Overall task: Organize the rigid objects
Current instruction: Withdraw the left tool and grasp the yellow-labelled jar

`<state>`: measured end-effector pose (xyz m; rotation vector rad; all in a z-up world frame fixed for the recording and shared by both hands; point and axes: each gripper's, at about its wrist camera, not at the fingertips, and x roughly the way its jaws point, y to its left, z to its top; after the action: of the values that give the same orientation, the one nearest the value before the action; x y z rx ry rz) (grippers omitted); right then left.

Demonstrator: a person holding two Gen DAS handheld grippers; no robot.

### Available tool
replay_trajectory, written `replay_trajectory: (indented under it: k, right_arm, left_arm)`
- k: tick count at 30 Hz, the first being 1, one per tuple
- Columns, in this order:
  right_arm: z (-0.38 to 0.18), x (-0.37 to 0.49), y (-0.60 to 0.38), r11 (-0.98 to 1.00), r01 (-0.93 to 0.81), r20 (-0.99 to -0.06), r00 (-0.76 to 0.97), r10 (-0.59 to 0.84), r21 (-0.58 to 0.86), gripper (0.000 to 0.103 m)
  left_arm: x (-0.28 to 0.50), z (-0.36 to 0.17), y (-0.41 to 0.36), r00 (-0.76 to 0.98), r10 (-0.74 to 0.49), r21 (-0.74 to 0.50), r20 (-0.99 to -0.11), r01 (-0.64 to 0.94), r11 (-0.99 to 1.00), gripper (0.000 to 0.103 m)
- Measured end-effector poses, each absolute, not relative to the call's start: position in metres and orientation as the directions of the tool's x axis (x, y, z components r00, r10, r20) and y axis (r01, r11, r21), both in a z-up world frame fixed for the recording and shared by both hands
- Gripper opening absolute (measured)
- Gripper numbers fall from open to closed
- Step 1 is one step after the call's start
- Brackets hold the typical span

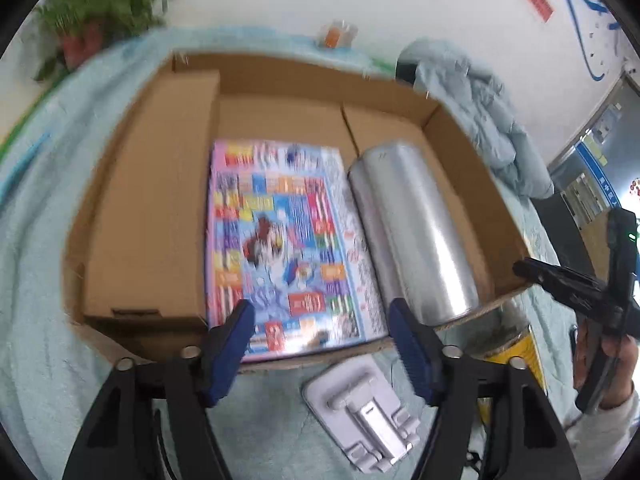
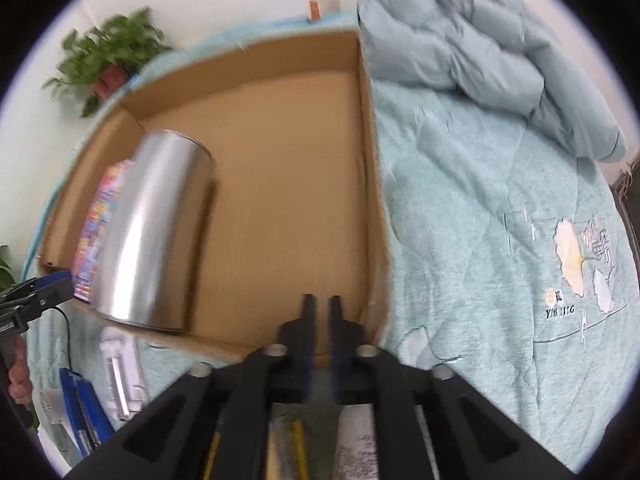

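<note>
An open cardboard box (image 1: pixel 476 168) lies on a light green bedspread. Inside it are a smaller brown carton (image 1: pixel 152 208) at the left, a colourful magazine (image 1: pixel 280 248) in the middle and a silver metal cylinder (image 1: pixel 416 228) on its side at the right. The cylinder (image 2: pixel 152 232) and magazine (image 2: pixel 100 220) also show in the right wrist view, with the box (image 2: pixel 372 184) floor bare beside them. My left gripper (image 1: pixel 322 320) is open and empty over the box's near edge. My right gripper (image 2: pixel 319 312) is shut and empty at the box's near right corner.
A white plastic folding stand (image 1: pixel 360 412) lies on the bedspread in front of the box. A yellow object (image 1: pixel 516 356) lies beside it. A blue stapler-like item (image 2: pixel 84 408) lies at left. A bunched grey-blue quilt (image 2: pixel 480 44) lies to the right. A potted plant (image 2: pixel 108 60) stands behind.
</note>
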<state>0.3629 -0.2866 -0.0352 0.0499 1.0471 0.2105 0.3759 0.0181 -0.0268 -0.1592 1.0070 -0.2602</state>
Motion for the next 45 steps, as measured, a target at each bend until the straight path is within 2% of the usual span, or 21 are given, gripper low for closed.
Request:
replay_trajectory:
  k: [1,2,5,8,13,16,19,22,23,27,31,33,37,40,42,45]
  right_arm:
    - [-0.027,0.355,-0.284,0.976,-0.162,-0.823,0.528,0.211,0.146,0.09]
    - [-0.012,0.342,-0.281,0.973,-0.178,-0.763,0.605,0.227,0.149,0.102]
    - [0.007,0.316,-0.274,0.962,-0.223,-0.71,0.651,0.269,0.16,0.102]
    - [0.006,0.291,-0.269,0.938,-0.281,-0.707,0.621,0.34,0.204,0.102]
    - [-0.005,0.253,-0.27,0.92,-0.33,-0.74,0.562,0.37,0.209,0.102]
    - [-0.017,0.239,-0.27,0.931,-0.307,-0.771,0.538,0.341,0.197,0.102]
    - [-0.038,0.235,-0.266,0.934,-0.292,-0.812,0.48,0.331,0.207,0.094]
    - [-0.05,0.235,-0.262,0.954,-0.27,-0.837,0.484,0.255,0.134,0.07]
    - [-0.05,0.234,-0.262,0.957,-0.266,-0.835,0.495,0.24,0.117,0.069]
    - [-0.052,0.226,-0.267,0.952,-0.26,-0.829,0.487,0.273,0.161,0.067]
    - [-0.05,0.204,-0.257,0.929,-0.323,-0.835,0.449,0.319,0.182,0.067]
    - [-0.047,0.194,-0.249,0.903,-0.378,-0.829,0.424,0.364,0.203,0.067]
    - [-0.037,0.186,-0.251,0.861,-0.414,-0.777,0.419,0.469,0.296,0.067]
    - [-0.042,0.198,-0.268,0.845,-0.34,-0.752,0.396,0.527,0.414,0.067]
    - [-0.057,0.212,-0.28,0.846,-0.248,-0.766,0.359,0.533,0.473,0.067]
    - [-0.073,0.222,-0.282,0.811,-0.22,-0.756,0.294,0.585,0.542,0.07]
  left_arm:
    - [0.366,-0.015,0.016,0.577,-0.247,-0.205,-0.779,0.139,0.969,0.097]
    - [0.354,-0.001,0.013,0.65,-0.199,-0.15,-0.733,0.131,0.98,0.103]
    - [0.324,0.026,0.006,0.759,-0.146,-0.098,-0.634,0.108,0.989,0.103]
    - [0.305,0.031,0.005,0.748,-0.162,-0.159,-0.644,0.075,0.984,0.103]
    - [0.261,0.026,0.01,0.734,-0.182,-0.202,-0.654,0.063,0.977,0.103]
    - [0.233,0.016,0.006,0.72,-0.189,-0.212,-0.668,0.059,0.975,0.103]
    - [0.215,0.005,-0.003,0.682,-0.235,-0.25,-0.693,0.078,0.965,0.103]
    - [0.198,0.008,-0.013,0.666,-0.252,-0.244,-0.702,0.108,0.964,0.102]
    - [0.195,0.011,-0.013,0.665,-0.257,-0.246,-0.702,0.112,0.963,0.102]
    - [0.178,0.037,-0.005,0.678,-0.299,-0.289,-0.671,0.131,0.948,0.102]
    - [0.174,0.061,-0.003,0.673,-0.253,-0.216,-0.695,0.141,0.966,0.102]
    - [0.176,0.061,-0.006,0.648,-0.283,-0.228,-0.707,0.171,0.959,0.102]
    - [0.193,0.03,-0.025,0.495,-0.45,-0.383,-0.744,0.235,0.893,0.102]
    - [0.204,0.001,-0.042,0.399,-0.521,-0.469,-0.755,0.227,0.853,0.101]
    - [0.214,-0.018,-0.056,0.333,-0.57,-0.522,-0.751,0.229,0.822,0.101]
    - [0.227,-0.036,-0.073,0.288,-0.59,-0.543,-0.754,0.232,0.807,0.101]
